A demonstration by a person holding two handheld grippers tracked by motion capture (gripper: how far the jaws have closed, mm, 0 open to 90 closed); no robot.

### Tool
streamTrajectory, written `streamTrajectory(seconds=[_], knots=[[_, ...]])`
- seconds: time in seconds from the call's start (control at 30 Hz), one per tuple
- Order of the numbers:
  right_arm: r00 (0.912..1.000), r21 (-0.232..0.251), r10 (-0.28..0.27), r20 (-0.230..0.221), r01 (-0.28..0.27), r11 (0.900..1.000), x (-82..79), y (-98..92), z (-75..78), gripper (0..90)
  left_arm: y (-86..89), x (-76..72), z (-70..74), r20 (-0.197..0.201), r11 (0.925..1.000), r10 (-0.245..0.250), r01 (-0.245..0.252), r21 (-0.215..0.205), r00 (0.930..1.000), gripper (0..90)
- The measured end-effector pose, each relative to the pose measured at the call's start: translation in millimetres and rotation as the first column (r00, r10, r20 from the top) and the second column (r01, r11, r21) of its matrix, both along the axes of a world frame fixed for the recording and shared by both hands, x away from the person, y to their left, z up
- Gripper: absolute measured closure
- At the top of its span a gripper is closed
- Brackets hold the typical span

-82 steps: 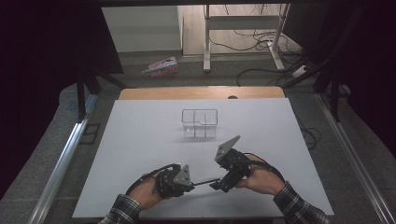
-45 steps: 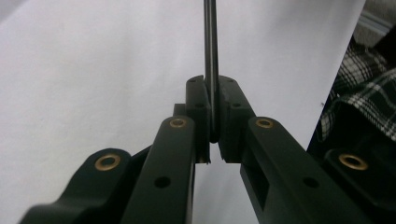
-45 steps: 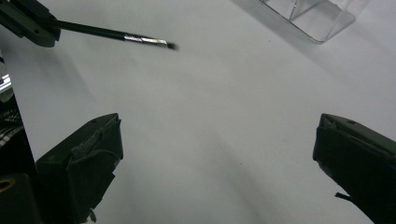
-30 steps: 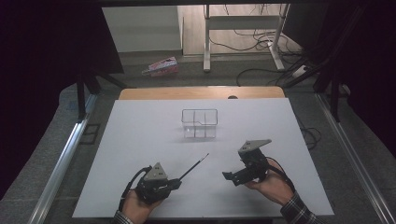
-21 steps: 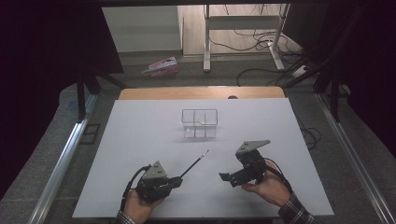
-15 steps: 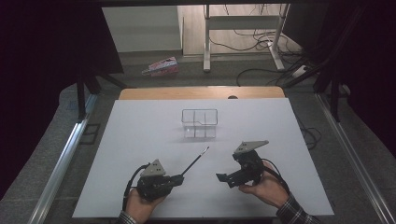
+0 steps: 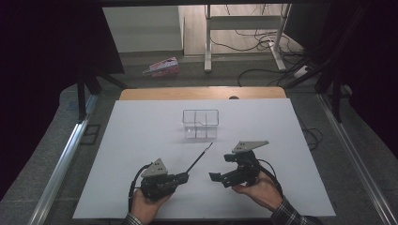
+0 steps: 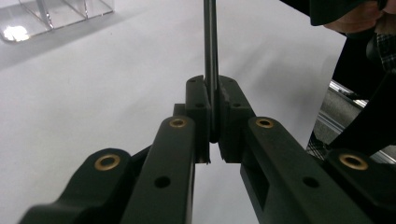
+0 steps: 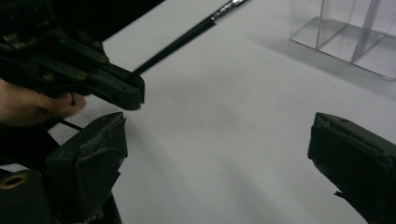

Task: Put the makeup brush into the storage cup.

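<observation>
High view: left gripper (image 7: 184,177) stays clamped on the thin brush (image 7: 199,158); right gripper (image 7: 217,177), jaws wide but just closing slightly, empty, has drifted left toward it.

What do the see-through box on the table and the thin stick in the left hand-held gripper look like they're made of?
The box looks like clear hard plastic, perhaps acrylic: transparent glossy walls and dividers that catch the light. The stick, likely a paintbrush, has a slim shaft with a smooth black finish, wood or plastic, and a silvery band near its far end that looks like metal.
</observation>
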State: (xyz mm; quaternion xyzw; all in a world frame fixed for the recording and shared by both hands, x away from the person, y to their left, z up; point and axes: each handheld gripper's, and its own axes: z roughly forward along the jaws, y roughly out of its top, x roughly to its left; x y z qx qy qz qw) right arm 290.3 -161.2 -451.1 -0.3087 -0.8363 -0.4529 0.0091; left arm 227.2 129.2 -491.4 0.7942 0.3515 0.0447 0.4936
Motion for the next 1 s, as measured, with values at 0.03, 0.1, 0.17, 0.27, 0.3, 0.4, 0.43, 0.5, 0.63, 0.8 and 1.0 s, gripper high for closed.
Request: streamTrajectory(seconds=[0.03, 0.1, 0.17, 0.27, 0.3, 0.4, 0.43, 0.5, 0.63, 0.8, 1.0], knots=[[0.9999, 0.017, 0.001, -0.011, -0.001, 1.0, 0.2, 0.8, 0.9, 6.1, -0.5, 0.0, -0.1, 0.001, 1.0, 0.001, -0.001, -0.005, 1.0, 85.1], [0.9997, 0.044, 0.005, -0.026, -0.004, 0.999, 0.3, 2.1, 1.7, 7.7, -1.8, 0.1, -0.4, 0.003, 0.9999, 0.002, -0.002, -0.017, 1.0, 85.1], [0.9993, 0.065, 0.01, -0.036, -0.008, 0.998, 0.1, 4.4, 2.6, 9.4, -2.9, 0.2, -0.5, 0.009, 0.9998, 0.002, -0.002, -0.021, 1.0, 85.1], [0.999, 0.09, 0.01, -0.045, -0.006, 0.996, -0.7, 7.3, 3.1, 12.4, -3.7, 0.0, -0.3, 0.013, 0.9996, 0.003, -0.003, -0.03, 0.9999, 85.0], [0.9989, 0.104, 0.01, -0.046, -0.006, 0.995, -0.9, 8.4, 3.1, 13.3, -4.2, -0.3, -0.2, 0.016, 0.9995, 0.005, -0.004, -0.032, 0.9999, 85.0], [0.9986, 0.134, 0.014, -0.051, -0.007, 0.991, -1.1, 10.3, 3.0, 18.7, -5.7, -1.1, 0.0, 0.022, 0.9991, -0.001, 0.002, -0.042, 0.9998, 85.0], [0.9985, 0.146, 0.011, -0.054, -0.003, 0.989, -1.3, 10.8, 3.0, 21.1, -6.5, -1.7, 0.2, 0.027, 0.999, 0.001, 0.0, -0.044, 0.9996, 85.0], [0.9978, 0.17, 0.011, -0.065, 0.0, 0.985, -1.3, 12.0, 2.6, 24.9, -7.7, -2.2, 0.7, 0.035, 0.9987, -0.004, 0.006, -0.051, 0.9994, 85.1], [0.9963, 0.212, 0.016, -0.084, 0.003, 0.977, -0.7, 14.3, 2.0, 33.8, -9.7, -3.4, 1.5, 0.045, 0.998, -0.008, 0.01, -0.063, 0.999, 85.0], [0.9945, 0.25, 0.027, -0.101, -0.001, 0.968, -0.6, 17.1, 2.1, 44.5, -13.6, -4.8, 1.8, 0.053, 0.9975, -0.021, 0.025, -0.066, 0.9984, 85.0], [0.9892, 0.286, 0.046, -0.139, -0.005, 0.958, 0.2, 20.6, -1.8, 57.0, -18.7, -6.2, 1.6, 0.052, 0.9975, -0.041, 0.044, -0.055, 0.9978, 85.0]])
